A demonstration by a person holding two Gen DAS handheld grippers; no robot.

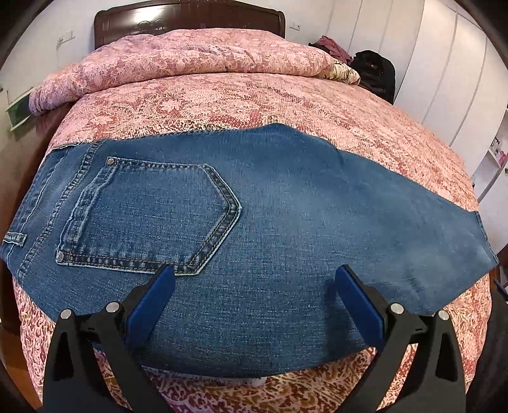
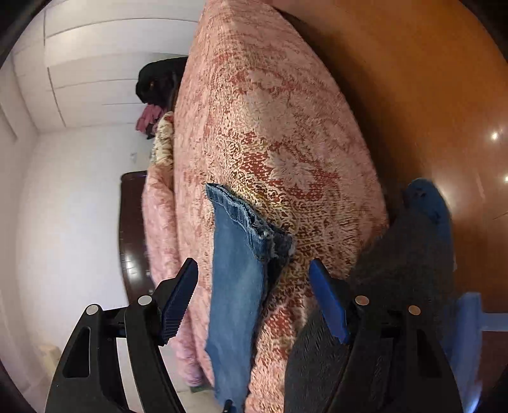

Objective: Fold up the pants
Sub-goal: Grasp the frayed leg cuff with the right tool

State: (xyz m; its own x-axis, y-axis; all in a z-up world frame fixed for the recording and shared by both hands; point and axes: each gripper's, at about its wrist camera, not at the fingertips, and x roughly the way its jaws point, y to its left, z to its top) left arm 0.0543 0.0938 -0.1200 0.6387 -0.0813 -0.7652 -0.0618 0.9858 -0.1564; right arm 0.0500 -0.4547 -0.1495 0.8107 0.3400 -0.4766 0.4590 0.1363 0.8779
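White-walled bedroom with dark wooden headboard point(image 1: 190, 20). Wide bed under pink-and-red patterned woven bedspread point(image 1: 285, 101). Blue denim pants point(image 1: 254, 222) spread flat across bedspread, stitched back pocket point(image 1: 149, 219) up, frayed hems point(image 2: 244, 216) near the edge. Left gripper point(image 1: 254, 279) above denim, jaws apart, empty. Right gripper point(image 2: 254, 270) jaws spread, gripping nothing.

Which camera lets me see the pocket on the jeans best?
The left wrist view: the pocket lies flat on the jeans, fully visible. The right wrist view shows only a leg end of the jeans, no pocket.
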